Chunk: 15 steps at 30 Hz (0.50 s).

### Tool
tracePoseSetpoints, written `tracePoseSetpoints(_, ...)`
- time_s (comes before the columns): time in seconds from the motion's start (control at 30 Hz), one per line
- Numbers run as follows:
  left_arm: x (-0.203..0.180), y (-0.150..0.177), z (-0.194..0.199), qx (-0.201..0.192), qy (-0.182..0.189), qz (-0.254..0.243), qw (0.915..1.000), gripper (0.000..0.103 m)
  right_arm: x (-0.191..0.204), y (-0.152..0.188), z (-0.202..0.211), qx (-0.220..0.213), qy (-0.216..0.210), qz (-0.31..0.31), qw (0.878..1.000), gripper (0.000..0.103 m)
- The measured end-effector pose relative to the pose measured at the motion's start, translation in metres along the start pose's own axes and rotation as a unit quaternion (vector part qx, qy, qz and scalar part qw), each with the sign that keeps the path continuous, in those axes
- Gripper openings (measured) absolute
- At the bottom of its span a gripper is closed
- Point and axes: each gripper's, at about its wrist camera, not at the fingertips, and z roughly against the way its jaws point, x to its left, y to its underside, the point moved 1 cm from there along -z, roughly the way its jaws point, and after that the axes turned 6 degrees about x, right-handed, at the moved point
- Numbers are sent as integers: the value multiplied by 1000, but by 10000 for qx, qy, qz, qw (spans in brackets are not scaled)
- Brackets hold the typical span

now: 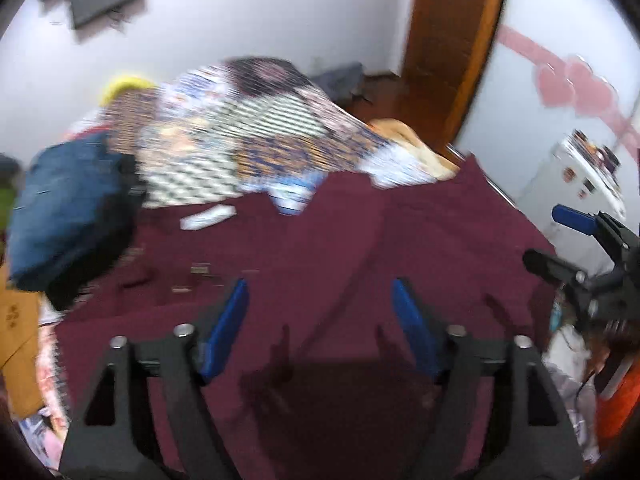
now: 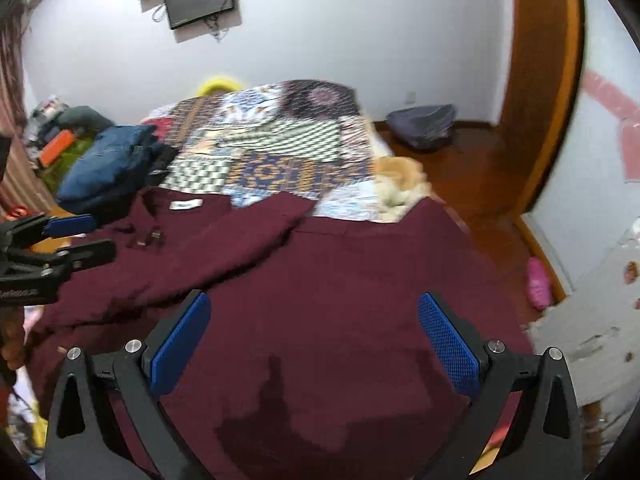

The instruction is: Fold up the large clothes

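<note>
A large maroon garment (image 2: 340, 280) lies spread on the bed, its collar with a white label (image 2: 186, 204) at the far left and one sleeve folded across the chest. It also fills the left wrist view (image 1: 320, 248). My left gripper (image 1: 320, 300) is open and empty above the garment's near part. My right gripper (image 2: 314, 312) is open and empty above the garment's lower body. Each gripper shows at the edge of the other's view: the right one (image 1: 560, 240), the left one (image 2: 86, 236).
A patchwork quilt (image 2: 272, 148) covers the bed beyond the garment. A pile of blue clothes (image 2: 108, 164) sits at the bed's left. A cream blanket (image 2: 400, 184) hangs at the right edge. The wooden floor (image 2: 472, 168), a door frame and a pink slipper (image 2: 538, 284) lie to the right.
</note>
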Motion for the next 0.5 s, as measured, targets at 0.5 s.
tracePoseSetpoints(0.5,213,112,15,136,-1294,2181,9672,88,63,-94,-138,1487,-607,91,9870,100)
